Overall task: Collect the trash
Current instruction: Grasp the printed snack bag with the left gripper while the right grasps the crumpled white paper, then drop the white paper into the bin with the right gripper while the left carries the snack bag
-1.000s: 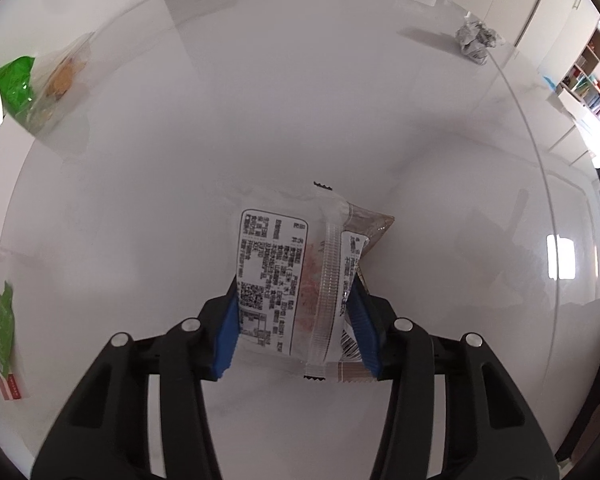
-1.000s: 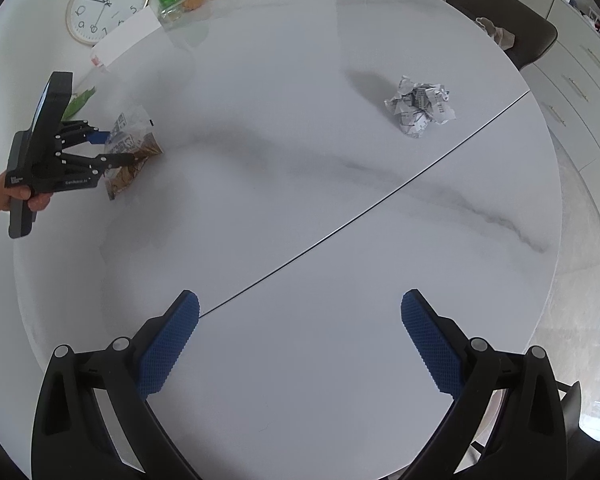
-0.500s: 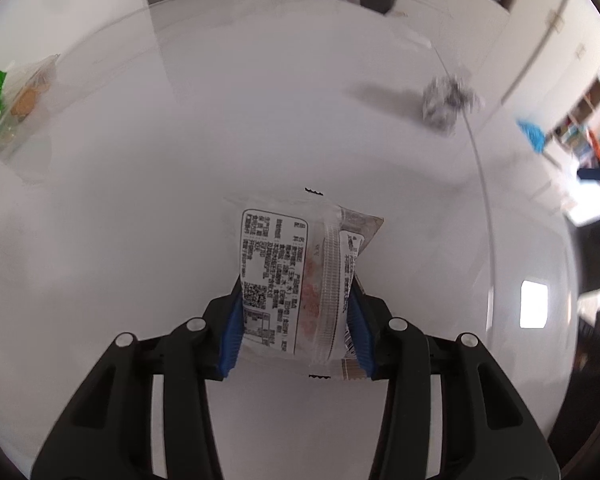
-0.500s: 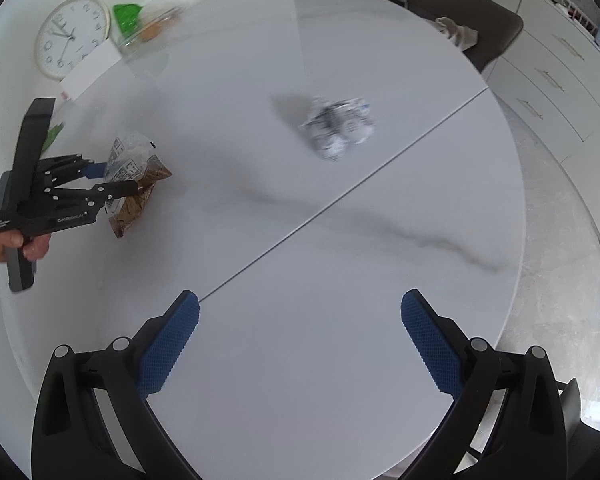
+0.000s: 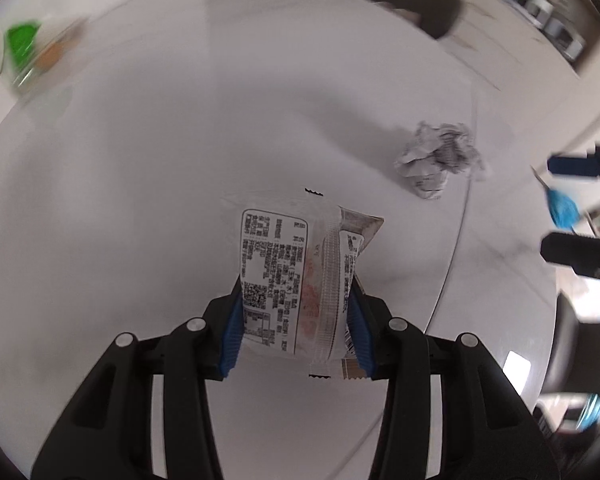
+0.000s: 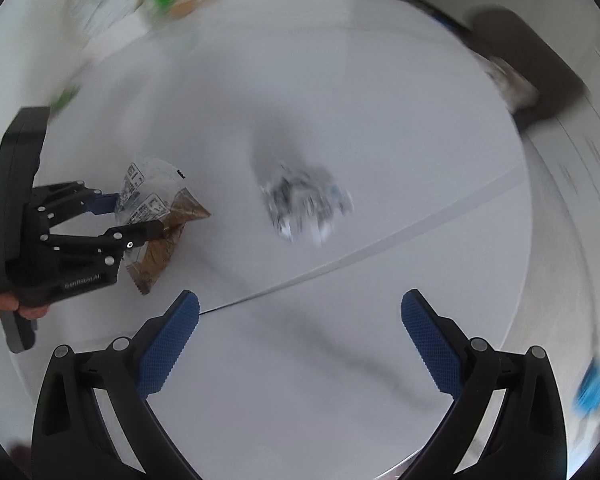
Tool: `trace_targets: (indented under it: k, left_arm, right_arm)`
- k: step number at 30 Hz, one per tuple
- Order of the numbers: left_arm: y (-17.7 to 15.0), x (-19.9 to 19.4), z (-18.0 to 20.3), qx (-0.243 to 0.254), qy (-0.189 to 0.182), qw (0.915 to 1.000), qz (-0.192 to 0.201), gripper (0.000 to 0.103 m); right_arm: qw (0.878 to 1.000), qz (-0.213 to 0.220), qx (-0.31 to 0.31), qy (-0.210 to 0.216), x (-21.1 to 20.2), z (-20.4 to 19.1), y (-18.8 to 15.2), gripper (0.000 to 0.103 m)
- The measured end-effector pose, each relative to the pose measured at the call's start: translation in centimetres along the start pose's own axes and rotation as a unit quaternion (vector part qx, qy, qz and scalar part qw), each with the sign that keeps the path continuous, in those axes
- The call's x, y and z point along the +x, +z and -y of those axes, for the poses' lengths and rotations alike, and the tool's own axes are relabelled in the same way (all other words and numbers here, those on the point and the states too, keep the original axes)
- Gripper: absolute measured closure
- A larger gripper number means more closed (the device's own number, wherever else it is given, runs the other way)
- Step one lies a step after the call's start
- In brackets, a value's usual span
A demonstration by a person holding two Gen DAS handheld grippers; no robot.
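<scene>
Snack wrapper point(image 5: 296, 280): thin printed film, clear in part, brown at one corner. I judge it very light, limp and slick; it should crumple rather than resist, so a pinch across the flat body holds better than one at a sealed edge.

My left hand-held gripper point(image 5: 296, 322) is closed most of the way, both blue pads pressed to the wrapper's sides at its near end. The far end sticks out ahead of the fingers, above the white tabletop point(image 5: 148, 184). From the right wrist view the wrapper point(image 6: 156, 216) hangs clear of the surface, I think, though blur leaves doubt.

Crumpled paper ball point(image 6: 306, 204): lies on the tabletop near the seam, well apart from the wrapper. Light, springy, likely to compress under the pads; best taken across its widest part.

My right hand-held gripper point(image 6: 300, 344) is spread wide and holds nothing, hovering short of the ball.
</scene>
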State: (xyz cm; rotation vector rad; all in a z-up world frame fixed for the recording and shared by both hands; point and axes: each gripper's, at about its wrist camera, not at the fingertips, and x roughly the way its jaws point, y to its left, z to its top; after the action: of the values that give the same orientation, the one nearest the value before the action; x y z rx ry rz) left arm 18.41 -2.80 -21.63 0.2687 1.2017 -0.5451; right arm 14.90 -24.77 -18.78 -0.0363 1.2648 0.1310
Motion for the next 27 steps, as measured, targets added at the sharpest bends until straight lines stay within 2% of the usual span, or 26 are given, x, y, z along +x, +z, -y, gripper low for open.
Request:
trace_targets:
  k: [4,7,9,11,12,13,14,17,19,24,27]
  left_arm:
    - [-1.1,-0.7,0.4,-0.074,0.014,0.9971,0.008,0.058]
    - [-1.1,-0.7,-0.5,-0.112,0.019,0.9935,0.01,0.058]
    - [-1.0,-0.4,-0.6,-0.119,0.021,0.9926,0.005,0.058]
    - [-0.8,-0.2,-0.8,-0.12,0.021,0.9925,0.004,0.058]
    - [-0.6,-0.2,-0.9,-0.119,0.023,0.9927,0.004,0.058]
    - [-0.4,-0.2,-1.0,-0.117,0.023,0.9928,0.006,0.058]
    - [-0.3,-0.2,-1.1,-0.114,0.026,0.9931,0.008,0.058]
    - [-0.8,-0.8,-1.6,-0.108,0.031,0.9936,0.013,0.058]
    - [-0.8,-0.8,-1.7,-0.107,0.03,0.9938,0.012,0.058]
    - [-0.9,-1.4,-1.7,-0.104,0.028,0.9941,0.014,0.058]
    - [-1.3,-3.0,-1.1,-0.091,0.023,0.9954,0.023,0.058]
  right_arm:
    - [0.996,-0.035,-0.081,0.009,2.0,-0.5,3.8,0.003]
    - [0.991,-0.062,-0.119,0.02,4.3,-1.3,5.7,0.003]
    - [0.987,-0.075,-0.139,0.017,6.3,-1.8,6.6,0.004]
    - [0.985,-0.089,-0.148,0.012,7.8,-2.1,7.1,0.022]
    - [0.983,-0.102,-0.152,0.007,8.8,-2.2,7.2,0.027]
    - [0.982,-0.11,-0.152,0.004,9.4,-2.3,7.2,0.039]
    - [0.982,-0.116,-0.152,0.001,9.8,-2.3,7.2,0.039]
    - [0.983,-0.107,-0.151,0.002,9.6,-2.5,7.2,0.049]
    - [0.984,-0.106,-0.144,0.005,9.4,-2.3,7.2,0.052]
    - [0.989,-0.091,-0.113,0.018,8.2,-2.3,7.0,0.053]
    - [0.994,-0.064,-0.084,0.038,5.9,-3.1,6.2,0.053]
